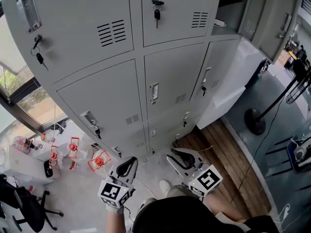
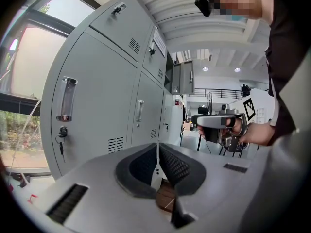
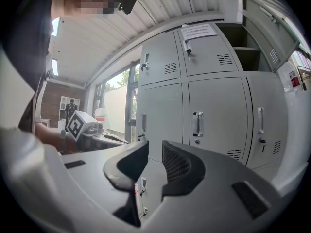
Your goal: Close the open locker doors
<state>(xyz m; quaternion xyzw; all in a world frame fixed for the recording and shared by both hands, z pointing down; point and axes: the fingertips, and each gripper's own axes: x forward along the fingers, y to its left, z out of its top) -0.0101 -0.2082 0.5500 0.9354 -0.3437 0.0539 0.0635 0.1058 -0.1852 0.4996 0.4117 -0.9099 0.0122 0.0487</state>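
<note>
A bank of grey lockers point(image 1: 160, 86) stands in front of me. One upper compartment point(image 1: 232, 4) at the far right is open, and its door point(image 1: 274, 25) is swung out to the right. The right gripper view shows the same open compartment point(image 3: 253, 52) and door point(image 3: 278, 30). The other doors in view are closed. My left gripper point(image 1: 132, 160) is low by the locker base, jaws shut on nothing point(image 2: 157, 147). My right gripper point(image 1: 177, 155) is beside it, also low and far below the open door. Its jaws point(image 3: 155, 147) stand narrowly open and empty.
Keys hang from locks point(image 1: 156, 11) point(image 1: 39, 56). Several water bottles with red handles point(image 1: 73, 152) and a black chair point(image 1: 24, 205) are on the floor at left. A white unit point(image 1: 233, 89) adjoins the lockers. A stand with a round base point(image 1: 255, 122) is at right.
</note>
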